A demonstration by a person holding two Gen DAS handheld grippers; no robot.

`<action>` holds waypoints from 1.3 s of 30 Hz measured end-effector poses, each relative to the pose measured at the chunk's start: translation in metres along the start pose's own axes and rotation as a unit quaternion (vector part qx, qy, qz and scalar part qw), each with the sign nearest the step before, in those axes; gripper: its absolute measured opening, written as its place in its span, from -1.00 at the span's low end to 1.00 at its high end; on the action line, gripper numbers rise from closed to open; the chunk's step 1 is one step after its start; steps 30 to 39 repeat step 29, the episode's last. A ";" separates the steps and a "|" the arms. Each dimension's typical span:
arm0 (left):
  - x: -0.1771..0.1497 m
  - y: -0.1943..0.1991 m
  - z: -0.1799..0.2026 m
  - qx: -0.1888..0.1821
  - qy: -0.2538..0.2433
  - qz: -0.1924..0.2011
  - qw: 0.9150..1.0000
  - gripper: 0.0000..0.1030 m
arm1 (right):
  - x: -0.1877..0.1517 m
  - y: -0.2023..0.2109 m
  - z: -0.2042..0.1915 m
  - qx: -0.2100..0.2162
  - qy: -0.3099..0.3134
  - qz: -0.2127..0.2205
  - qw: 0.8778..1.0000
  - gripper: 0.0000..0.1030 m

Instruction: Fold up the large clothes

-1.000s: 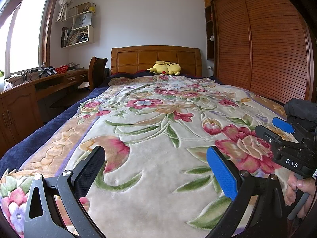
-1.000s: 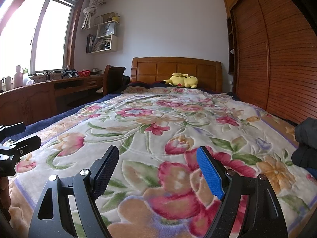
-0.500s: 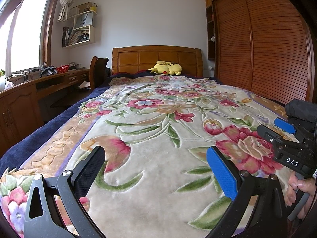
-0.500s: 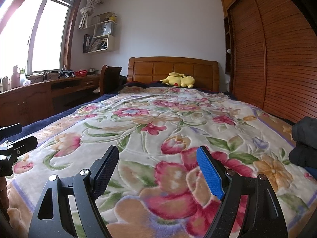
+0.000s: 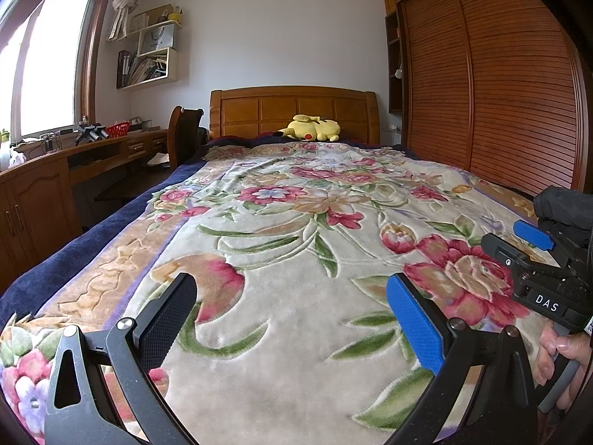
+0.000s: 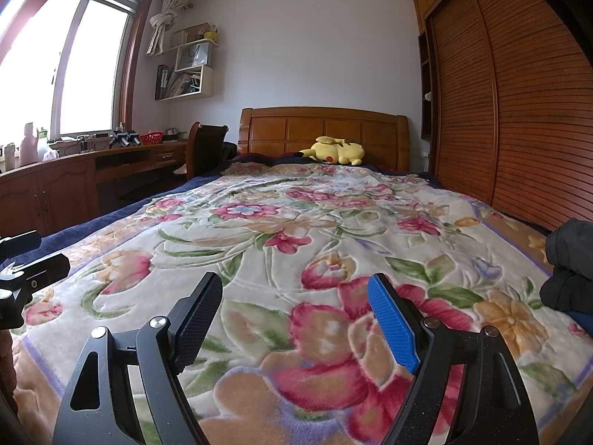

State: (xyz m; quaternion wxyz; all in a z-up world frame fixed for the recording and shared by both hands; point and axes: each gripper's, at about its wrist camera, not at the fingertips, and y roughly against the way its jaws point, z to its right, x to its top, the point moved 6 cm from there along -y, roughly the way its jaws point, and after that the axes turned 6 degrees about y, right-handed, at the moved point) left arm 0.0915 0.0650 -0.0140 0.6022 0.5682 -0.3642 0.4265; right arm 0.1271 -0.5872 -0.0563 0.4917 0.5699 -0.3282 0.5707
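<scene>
both grippers hover over the floral blanket [image 6: 296,222], left gripper [image 5: 289,315] and right gripper [image 6: 294,319] spread wide, holding nothing. dark bundled clothes [image 6: 570,263] sit at the bed's right edge. a red basket [image 6: 152,137] rests on the desk [image 6: 74,170], contents unclear.

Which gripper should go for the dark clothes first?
Likely right. The dark clothes lie at the bed's right edge, just past the right gripper, whose jaws are open and empty. The left gripper, also open, sits further left with the right one between.
</scene>
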 end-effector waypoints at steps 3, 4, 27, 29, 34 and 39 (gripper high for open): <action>0.000 0.000 0.000 0.000 0.000 0.000 1.000 0.99 | 0.000 0.000 0.000 0.001 0.000 0.000 1.000 0.60; 0.000 0.000 0.000 0.000 0.000 -0.001 1.000 0.99 | 0.000 0.000 0.000 0.001 -0.001 0.000 1.000 0.60; 0.000 0.000 0.000 0.000 0.000 0.000 1.000 0.99 | 0.000 0.000 0.002 0.002 0.001 0.001 1.000 0.60; 0.000 0.000 0.000 0.000 0.000 0.000 1.000 0.99 | 0.000 0.000 0.002 0.001 0.000 0.001 1.000 0.60; 0.000 0.000 0.000 0.000 0.000 0.000 1.000 0.99 | 0.000 0.000 0.002 0.001 0.000 0.001 1.000 0.60; 0.000 0.000 0.000 0.000 0.000 0.000 1.000 0.99 | 0.000 0.000 0.002 0.001 0.000 0.001 1.000 0.60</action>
